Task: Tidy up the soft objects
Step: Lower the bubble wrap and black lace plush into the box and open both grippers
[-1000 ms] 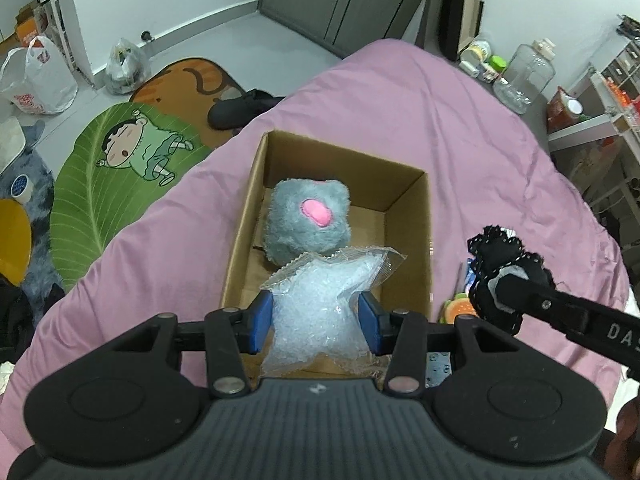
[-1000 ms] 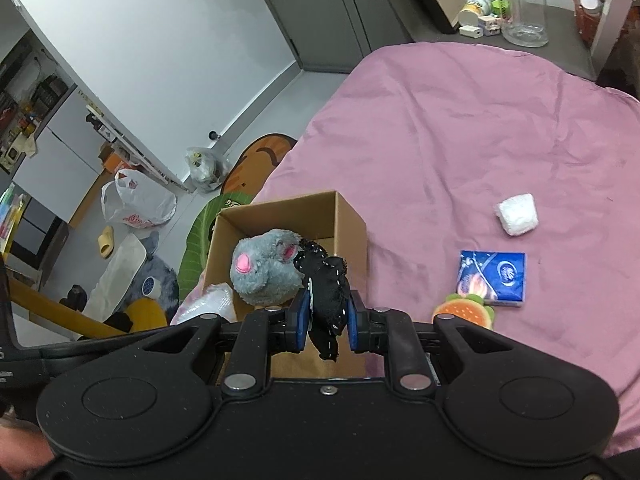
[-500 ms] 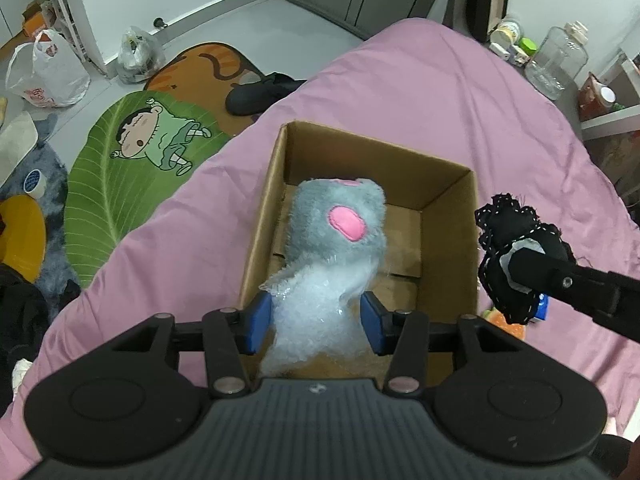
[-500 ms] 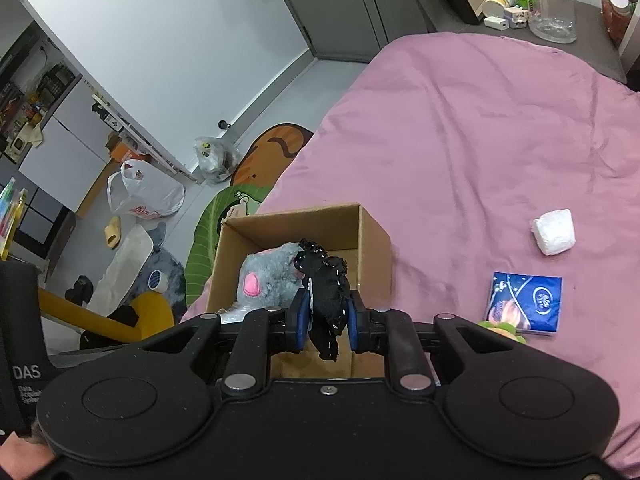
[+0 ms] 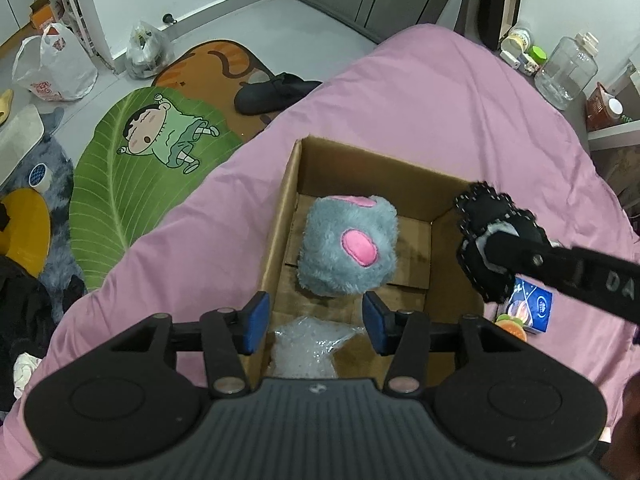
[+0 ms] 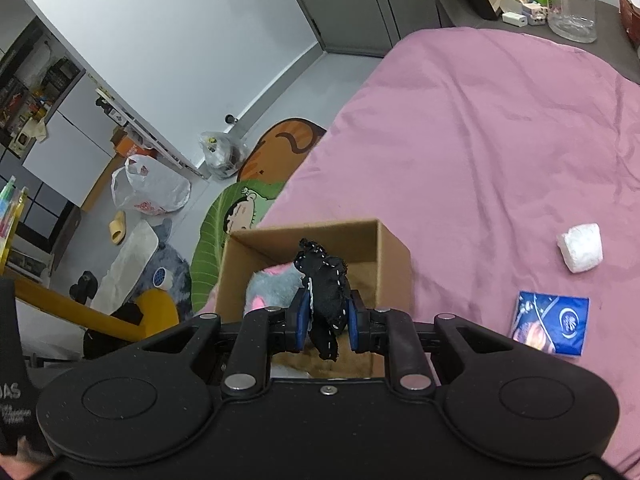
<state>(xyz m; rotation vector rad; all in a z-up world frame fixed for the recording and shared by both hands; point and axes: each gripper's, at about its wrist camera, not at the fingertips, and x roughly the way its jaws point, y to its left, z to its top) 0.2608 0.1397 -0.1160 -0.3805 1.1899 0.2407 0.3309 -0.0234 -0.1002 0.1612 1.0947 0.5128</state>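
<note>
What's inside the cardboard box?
In the cardboard box sits a fluffy grey toy with pink patches and a crinkly clear bag. The floor under them is hidden, so anything beneath can't be seen.

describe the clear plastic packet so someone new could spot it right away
On the pink bedspread sits an open cardboard box. Inside it, at the end below the left gripper, lies the clear plastic packet, next to the grey plush toy. It is the only see-through, crinkly thing in the box; its neighbour is furry with pink patches.

I see a bed (image 5: 420, 92) with pink sheet, grey floor (image 5: 240, 12), white walls (image 6: 180, 40) (cartoon rugs (image 5: 152, 148) beside).
</note>
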